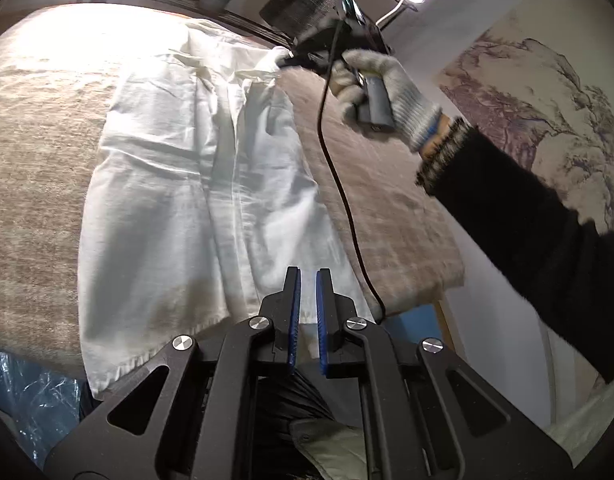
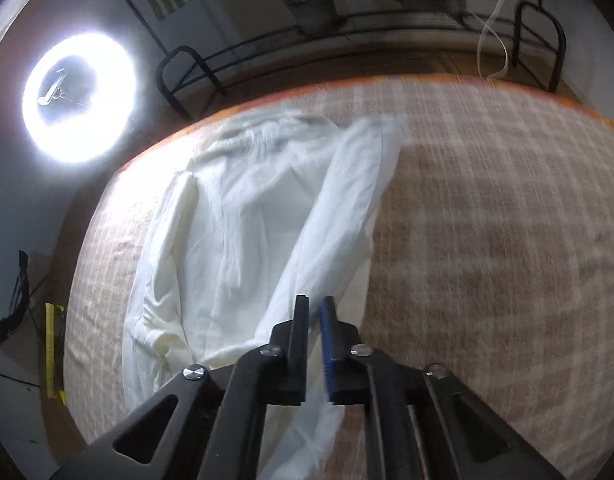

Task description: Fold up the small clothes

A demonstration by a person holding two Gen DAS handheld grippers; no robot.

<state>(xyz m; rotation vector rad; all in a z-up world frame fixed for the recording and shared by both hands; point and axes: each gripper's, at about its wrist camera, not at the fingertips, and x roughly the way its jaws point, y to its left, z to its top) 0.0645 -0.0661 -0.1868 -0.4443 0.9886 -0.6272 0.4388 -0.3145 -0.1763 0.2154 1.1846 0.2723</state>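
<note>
A white garment (image 1: 195,184) lies spread on a table with a beige woven cloth (image 1: 35,168). My left gripper (image 1: 307,276) is nearly shut, its blue pads (image 1: 295,304) pinching the garment's near hem. In the left wrist view my right gripper (image 1: 287,60), held by a gloved hand (image 1: 371,76), grips the garment's far corner. In the right wrist view my right gripper (image 2: 315,304) is shut on a lifted strip of the white garment (image 2: 243,232) that runs from the jaws toward the far table edge.
A bright ring light (image 2: 79,96) stands at the left. A black metal rack (image 2: 347,48) and a potted plant (image 2: 311,8) are behind the table. A black cable (image 1: 339,184) hangs across the cloth. A painted wall hanging (image 1: 547,92) is at the right.
</note>
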